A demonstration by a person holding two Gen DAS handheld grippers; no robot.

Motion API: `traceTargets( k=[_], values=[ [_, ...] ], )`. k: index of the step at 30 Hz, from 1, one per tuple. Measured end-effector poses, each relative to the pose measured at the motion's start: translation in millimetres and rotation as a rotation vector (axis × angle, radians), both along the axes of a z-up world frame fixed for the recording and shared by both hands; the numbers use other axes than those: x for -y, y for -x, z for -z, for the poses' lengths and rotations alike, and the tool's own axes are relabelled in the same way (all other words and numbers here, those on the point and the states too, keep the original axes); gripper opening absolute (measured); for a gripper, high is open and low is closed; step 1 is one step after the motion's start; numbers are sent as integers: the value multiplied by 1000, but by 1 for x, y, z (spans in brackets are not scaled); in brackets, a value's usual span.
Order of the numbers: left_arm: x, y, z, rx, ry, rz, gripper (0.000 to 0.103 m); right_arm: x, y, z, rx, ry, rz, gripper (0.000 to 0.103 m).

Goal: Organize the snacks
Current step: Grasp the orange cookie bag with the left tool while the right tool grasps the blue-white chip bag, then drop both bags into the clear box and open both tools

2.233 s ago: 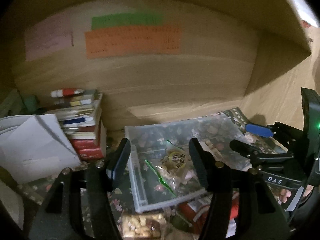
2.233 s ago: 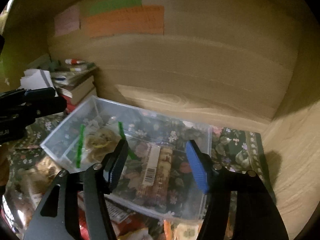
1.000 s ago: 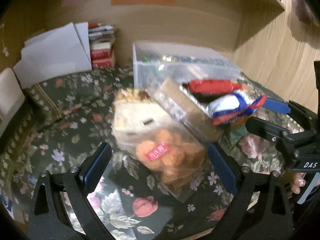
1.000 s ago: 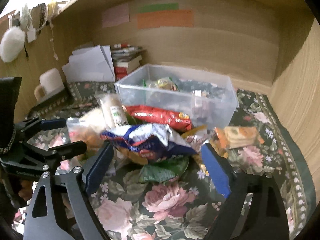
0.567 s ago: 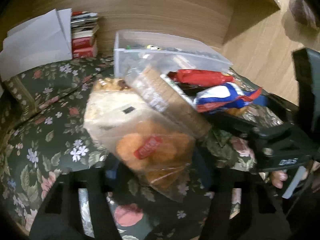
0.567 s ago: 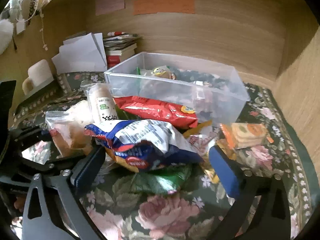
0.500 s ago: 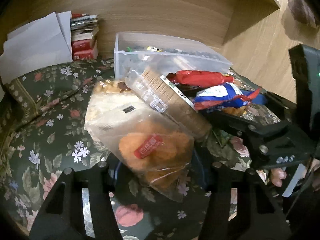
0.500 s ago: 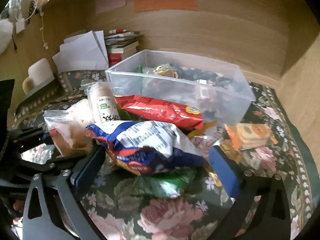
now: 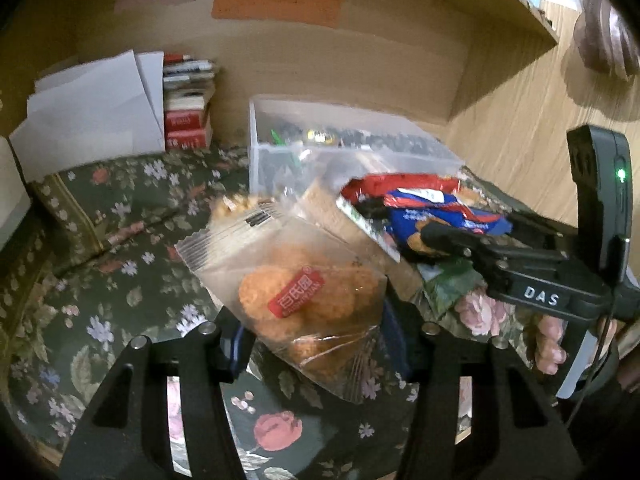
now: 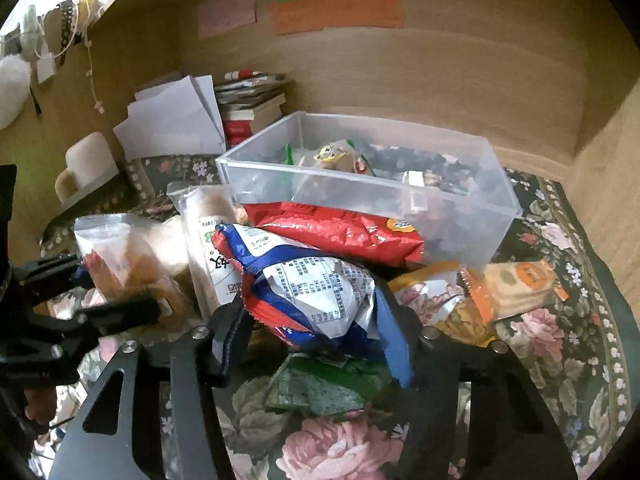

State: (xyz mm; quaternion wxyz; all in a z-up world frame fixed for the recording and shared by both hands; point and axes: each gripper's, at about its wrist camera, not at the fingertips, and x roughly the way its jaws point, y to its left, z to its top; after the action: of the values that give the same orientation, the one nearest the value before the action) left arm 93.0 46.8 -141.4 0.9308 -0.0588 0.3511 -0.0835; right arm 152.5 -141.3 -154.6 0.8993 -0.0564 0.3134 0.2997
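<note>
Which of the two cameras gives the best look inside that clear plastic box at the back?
The right wrist view. It looks down over the rim of the clear plastic box, so a few wrapped snacks inside are visible. The left wrist view sees the box lower and partly hidden behind the snack pile; its contents are mostly a blur.

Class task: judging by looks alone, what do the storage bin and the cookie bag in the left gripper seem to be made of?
Storage bin: likely rigid clear plastic, since the snacks inside show through straight, glossy walls. Cookie bag in the left gripper: probably thin transparent plastic film, which crinkles, glints and has a ridged sealed edge.
</note>
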Motion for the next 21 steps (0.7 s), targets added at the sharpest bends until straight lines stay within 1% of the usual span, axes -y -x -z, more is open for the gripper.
traceTargets(
  k=[5, 9, 17, 21],
  values=[
    [-3, -4, -18, 49, -9, -16, 54, 7, 7, -11, 35, -18, 0, 51],
    [-6, -10, -33, 88, -12, -22, 54, 15, 14, -27, 69, -47, 3, 51],
    [-8, -24, -67, 181, -23, -20, 54, 30, 20, -54, 144, -93, 43, 51],
    [-5, -32, -82, 213, -29, -13, 54, 37, 18, -67, 187, -110, 68, 51]
  ],
)
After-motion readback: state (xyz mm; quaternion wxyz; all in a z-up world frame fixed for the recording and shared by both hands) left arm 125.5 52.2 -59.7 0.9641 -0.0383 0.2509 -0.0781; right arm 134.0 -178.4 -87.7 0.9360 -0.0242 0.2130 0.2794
